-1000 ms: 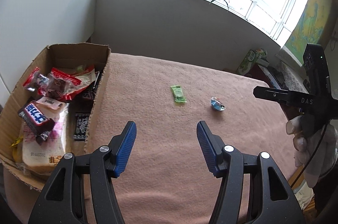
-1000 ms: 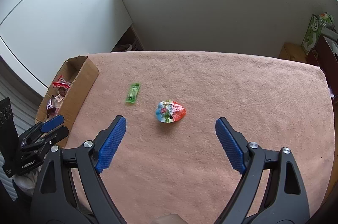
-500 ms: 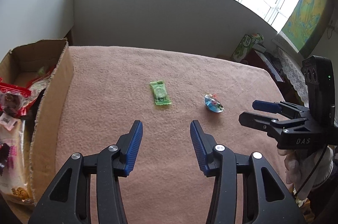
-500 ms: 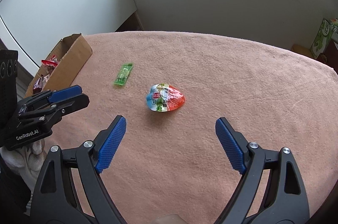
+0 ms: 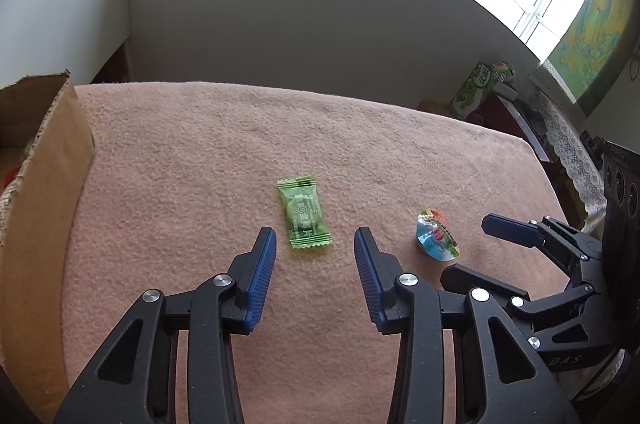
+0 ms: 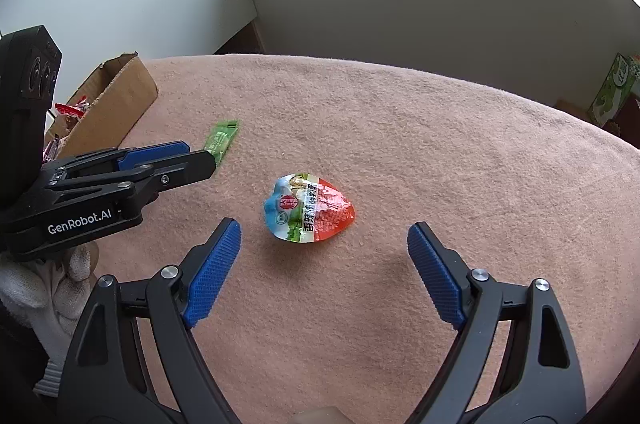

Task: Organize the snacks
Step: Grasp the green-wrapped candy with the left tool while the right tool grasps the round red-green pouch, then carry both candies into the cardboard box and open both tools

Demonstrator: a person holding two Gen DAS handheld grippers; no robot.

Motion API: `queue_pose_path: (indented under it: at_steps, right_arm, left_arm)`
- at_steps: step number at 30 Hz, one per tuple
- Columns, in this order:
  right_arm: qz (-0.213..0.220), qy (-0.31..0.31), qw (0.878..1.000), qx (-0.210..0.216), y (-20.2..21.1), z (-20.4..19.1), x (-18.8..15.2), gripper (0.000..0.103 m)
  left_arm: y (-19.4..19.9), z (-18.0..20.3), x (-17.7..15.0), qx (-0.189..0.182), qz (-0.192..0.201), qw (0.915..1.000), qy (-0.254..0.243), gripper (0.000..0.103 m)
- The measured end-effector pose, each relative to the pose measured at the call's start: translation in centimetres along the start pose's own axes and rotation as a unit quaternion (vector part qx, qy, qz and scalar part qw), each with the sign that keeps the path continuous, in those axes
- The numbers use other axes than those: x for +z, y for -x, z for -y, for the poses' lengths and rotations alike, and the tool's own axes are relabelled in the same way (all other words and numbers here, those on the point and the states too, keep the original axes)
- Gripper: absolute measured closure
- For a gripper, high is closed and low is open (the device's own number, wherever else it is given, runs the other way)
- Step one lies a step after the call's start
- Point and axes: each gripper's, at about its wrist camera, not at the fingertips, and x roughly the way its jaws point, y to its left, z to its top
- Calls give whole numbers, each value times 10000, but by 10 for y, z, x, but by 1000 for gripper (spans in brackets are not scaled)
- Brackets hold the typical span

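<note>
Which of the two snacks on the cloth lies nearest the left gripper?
The green flat packet, just ahead of the left gripper; the rounded blue-and-red packet lies farther right.

Two hand-held grippers (image 5: 315, 244) (image 6: 324, 240), two loose snacks (image 5: 305, 212) (image 6: 309, 207), one cardboard box (image 5: 52, 160)

The left gripper (image 5: 315, 244), whose jaws have just been closing with nothing between them, hangs just short of the green candy wrapper (image 5: 305, 212) on the pink-covered bench (image 5: 200, 152), beside a blue-and-red snack packet (image 5: 436, 235), the right gripper (image 5: 476, 248) and a cardboard box (image 5: 48, 160).
</note>
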Motion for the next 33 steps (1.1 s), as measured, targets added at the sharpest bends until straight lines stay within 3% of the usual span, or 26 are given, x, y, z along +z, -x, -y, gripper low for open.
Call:
queue_pose_path:
  at_steps: [10,13,17,20,33]
  right_arm:
    - [17,70,9999,-106,-19,-8,7,20]
    - [50,108,9998,-162,-25,-15,10,28]
    - [150,96,9995,-251,-27,-17,9,41]
    - [221,112,9991,-351,-24,-15,5,52]
    - [367,-131,9990,-230,-14,-1,-2,60]
  left_arm:
    - [-11,2,6,187,12,9998,-17,64]
    - [-14,8,6,253,25,9996,-130,64]
    - [-21,11,10,336,68,9993,-119,78]
    - [-22,11,9,344,96,9993,-146,82]
    - [-18,13,3,374,153,9989,-256,84]
